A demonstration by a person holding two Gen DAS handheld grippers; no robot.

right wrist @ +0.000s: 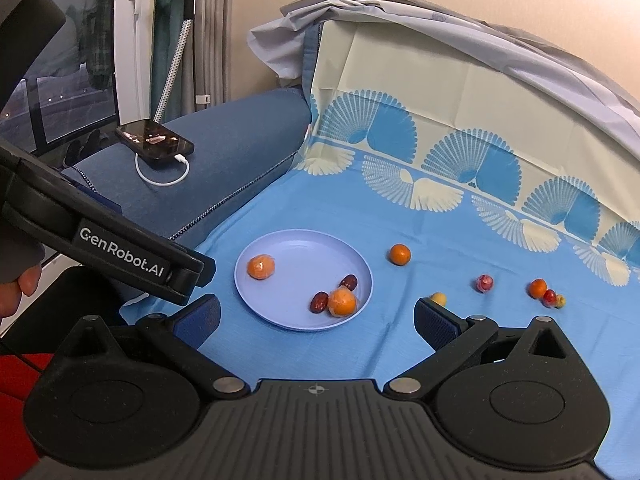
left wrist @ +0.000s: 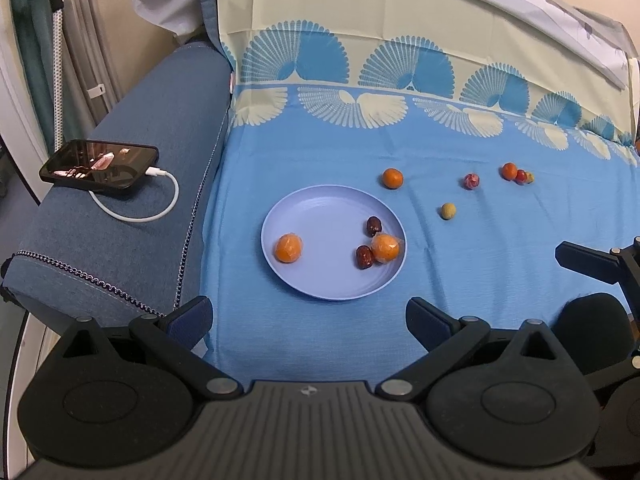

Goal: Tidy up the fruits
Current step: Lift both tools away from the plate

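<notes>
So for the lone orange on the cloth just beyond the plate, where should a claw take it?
Grip the orange across its widest middle, coming down from above. It is round, so no side is better, and it sits apart from the plate rim and the other loose fruit, leaving room for both fingers. Both claws are open and empty.

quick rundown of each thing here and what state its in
left gripper: open, empty, held above the cloth
right gripper: open, empty
plate: upright on the cloth, holding four fruits
wrapped oranges: two, in the plate, apart
dates: two, in the plate beside one orange
loose orange: on the cloth, outside the plate
yellow fruit: on the cloth, alone
phone: face up on the armrest, cable plugged in
</notes>
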